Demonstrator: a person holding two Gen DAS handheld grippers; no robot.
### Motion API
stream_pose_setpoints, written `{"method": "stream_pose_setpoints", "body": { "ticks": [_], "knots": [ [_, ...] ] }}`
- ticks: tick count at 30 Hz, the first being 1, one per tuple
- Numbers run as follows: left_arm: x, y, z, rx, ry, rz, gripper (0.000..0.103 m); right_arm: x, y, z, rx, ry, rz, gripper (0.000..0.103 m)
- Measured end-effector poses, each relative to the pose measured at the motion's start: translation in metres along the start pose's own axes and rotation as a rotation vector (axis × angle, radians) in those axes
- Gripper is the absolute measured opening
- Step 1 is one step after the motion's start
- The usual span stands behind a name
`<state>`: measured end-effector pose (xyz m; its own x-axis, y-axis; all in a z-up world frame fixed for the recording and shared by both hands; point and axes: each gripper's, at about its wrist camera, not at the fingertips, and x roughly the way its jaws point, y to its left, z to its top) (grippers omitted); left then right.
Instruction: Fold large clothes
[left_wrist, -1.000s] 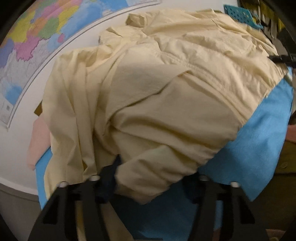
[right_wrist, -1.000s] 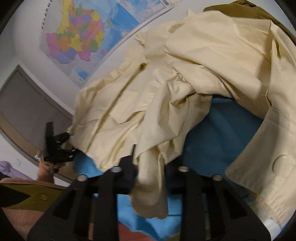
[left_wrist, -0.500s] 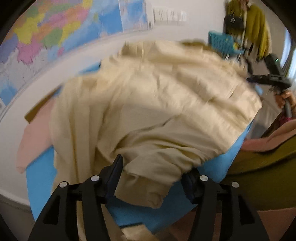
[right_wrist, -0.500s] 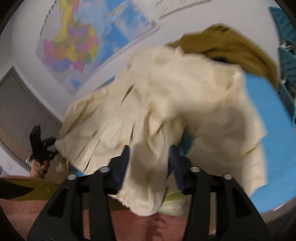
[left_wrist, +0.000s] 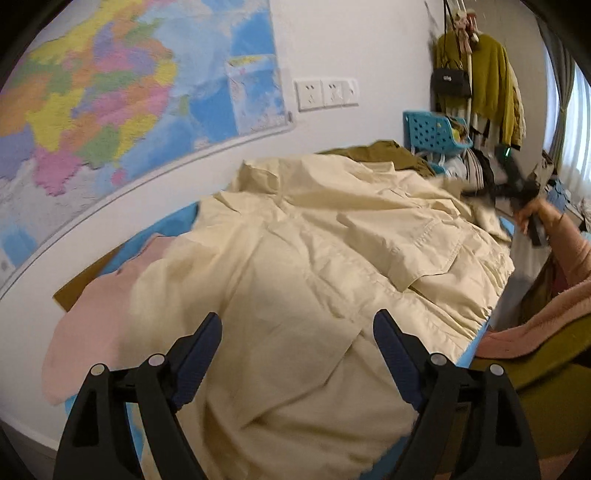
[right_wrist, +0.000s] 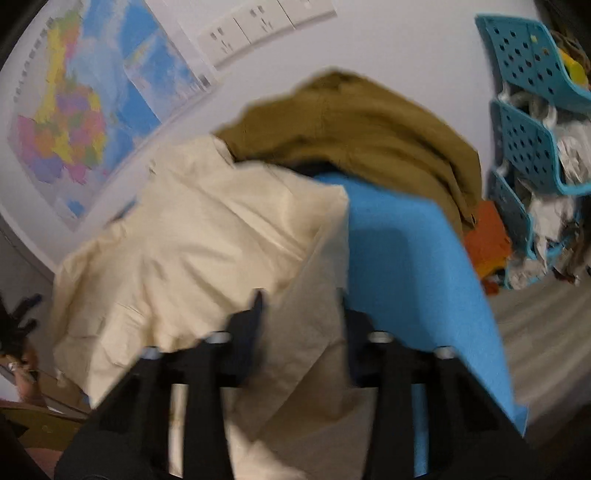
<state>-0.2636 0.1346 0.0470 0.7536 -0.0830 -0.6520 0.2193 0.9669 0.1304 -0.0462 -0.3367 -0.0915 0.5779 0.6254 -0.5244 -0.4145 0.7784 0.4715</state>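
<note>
Your cream cotton shirt with a flapped chest pocket (left_wrist: 332, 258) lies rumpled across the blue-covered bench (right_wrist: 406, 266), with an olive-brown garment (right_wrist: 351, 129) heaped at its far end and a pale pink cloth (left_wrist: 88, 317) at the other. The main risk is that a pull from the right alone drags the whole shirt toward one edge and bunches it instead of making a clean fold, because nothing pins the other side. The blur in the right view also suggests a hasty tug could slip the fabric free.

Your left claw (left_wrist: 297, 354) is spreading wide above the shirt, its jaws clear of the cloth and holding nothing. Your right claw (right_wrist: 301, 325) is closing, with a hanging fold of the shirt between its jaws.
</note>
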Motion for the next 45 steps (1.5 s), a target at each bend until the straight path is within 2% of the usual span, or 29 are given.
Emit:
{"method": "stream_pose_setpoints", "body": {
  "ticks": [3, 5, 6, 9, 11, 12, 14, 16, 19, 20, 21, 22, 23, 24, 25, 27, 30, 32, 35, 37, 39, 41, 42, 43, 45],
  "knots": [
    [0.017, 0.004, 0.016, -0.007, -0.003, -0.041, 0.081, -0.048, 0.023, 0.03, -0.038, -0.099, 0.096, 0.014],
    [0.027, 0.009, 0.031, -0.035, -0.02, -0.08, 0.081, -0.082, 0.057, 0.051, -0.104, -0.148, 0.182, 0.014],
    [0.031, 0.012, 0.037, -0.045, -0.026, -0.094, 0.081, -0.096, 0.08, 0.06, -0.145, -0.155, 0.248, 0.014],
    [0.046, 0.02, 0.056, -0.073, -0.033, -0.122, 0.081, -0.103, 0.142, 0.072, -0.264, -0.125, 0.362, 0.014],
    [0.056, 0.024, 0.066, -0.091, -0.04, -0.149, 0.081, -0.088, 0.182, 0.076, -0.334, -0.075, 0.43, 0.015],
    [0.06, 0.027, 0.07, -0.102, -0.043, -0.168, 0.081, -0.071, 0.208, 0.076, -0.381, -0.036, 0.469, 0.015],
    [0.066, 0.034, 0.075, -0.137, -0.055, -0.218, 0.081, -0.04, 0.236, 0.076, -0.415, 0.017, 0.531, 0.016],
    [0.067, 0.041, 0.077, -0.167, -0.067, -0.26, 0.081, 0.009, 0.262, 0.075, -0.407, 0.088, 0.595, 0.017],
    [0.064, 0.052, 0.073, -0.212, -0.088, -0.312, 0.081, 0.092, 0.284, 0.066, -0.379, 0.218, 0.612, 0.019],
    [0.061, 0.057, 0.069, -0.228, -0.094, -0.317, 0.082, 0.121, 0.287, 0.061, -0.371, 0.25, 0.588, 0.02],
    [0.059, 0.06, 0.066, -0.238, -0.096, -0.318, 0.083, 0.145, 0.287, 0.058, -0.337, 0.266, 0.574, 0.025],
    [0.057, 0.062, 0.062, -0.247, -0.098, -0.314, 0.084, 0.162, 0.285, 0.056, -0.301, 0.298, 0.569, 0.044],
    [0.057, 0.064, 0.06, -0.251, -0.093, -0.303, 0.085, 0.185, 0.283, 0.054, -0.274, 0.351, 0.542, 0.058],
    [0.058, 0.065, 0.058, -0.251, -0.083, -0.29, 0.085, 0.197, 0.28, 0.054, -0.263, 0.359, 0.5, 0.064],
    [0.06, 0.064, 0.055, -0.248, -0.067, -0.28, 0.085, 0.204, 0.276, 0.053, -0.269, 0.357, 0.466, 0.064],
    [0.069, 0.059, 0.049, -0.236, -0.027, -0.273, 0.085, 0.201, 0.268, 0.056, -0.282, 0.339, 0.466, 0.064],
    [0.085, 0.045, 0.044, -0.193, 0.03, -0.297, 0.09, 0.168, 0.242, 0.074, -0.282, 0.225, 0.456, 0.064],
    [0.099, 0.036, 0.045, -0.166, 0.067, -0.306, 0.09, 0.14, 0.215, 0.087, -0.282, 0.114, 0.356, 0.068],
    [0.122, 0.025, 0.047, -0.141, 0.131, -0.336, 0.092, 0.122, 0.171, 0.099, -0.299, 0.011, 0.114, 0.074],
    [0.137, 0.015, 0.044, -0.094, 0.188, -0.308, 0.092, 0.127, 0.139, 0.101, -0.24, 0.033, 0.033, 0.076],
    [0.155, 0.007, 0.041, -0.059, 0.254, -0.28, 0.09, 0.145, 0.113, 0.099, -0.166, 0.11, 0.071, 0.076],
    [0.168, 0.002, 0.038, -0.035, 0.295, -0.275, 0.074, 0.168, 0.096, 0.093, -0.127, 0.172, 0.077, 0.074],
    [0.171, -0.001, 0.038, -0.013, 0.305, -0.256, 0.058, 0.179, 0.092, 0.091, -0.112, 0.2, 0.131, 0.055],
    [0.171, -0.004, 0.039, 0.017, 0.302, -0.231, 0.039, 0.18, 0.089, 0.09, -0.104, 0.21, 0.147, 0.027],
    [0.163, -0.009, 0.048, 0.106, 0.268, -0.125, 0.025, 0.177, 0.087, 0.097, -0.101, 0.182, 0.167, 0.008]
  ]
}}
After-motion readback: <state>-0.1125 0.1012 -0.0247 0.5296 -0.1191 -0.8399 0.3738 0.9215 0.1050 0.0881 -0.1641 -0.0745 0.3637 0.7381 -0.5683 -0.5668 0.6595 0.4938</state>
